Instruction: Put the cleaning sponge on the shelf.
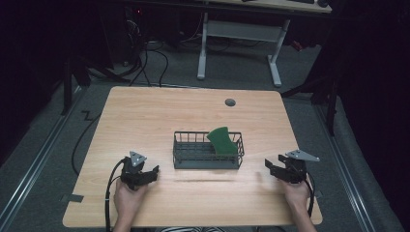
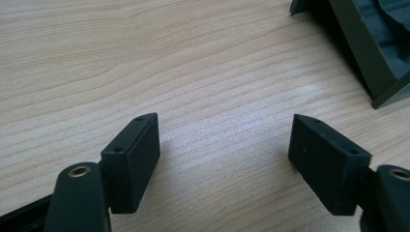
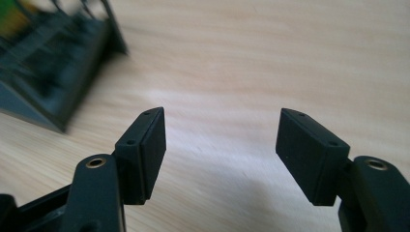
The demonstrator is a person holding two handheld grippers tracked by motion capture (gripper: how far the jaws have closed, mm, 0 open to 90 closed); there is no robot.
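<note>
Nearest, held two grippers over bare wood close to the table's (image 1: 145, 104) near edge: left gripper (image 1: 151, 172) and right gripper (image 1: 271, 166), both with jaws spread wide, gripping nothing. Left open tabletop between them and in front of each. Beyond, sat one dark wire basket (image 1: 193, 162) mid-table, well clear of every edge, flanked by the grippers. Leaned one green sponge (image 1: 222, 140) inside its right end. Farther back, showed one grey grommet (image 1: 230, 102) near the far edge.

Dim room, grey carpet (image 1: 43, 145), white-legged desk (image 1: 239, 43) behind (cables (image 1: 150, 60) beneath), wooden table (image 1: 145, 111).
</note>
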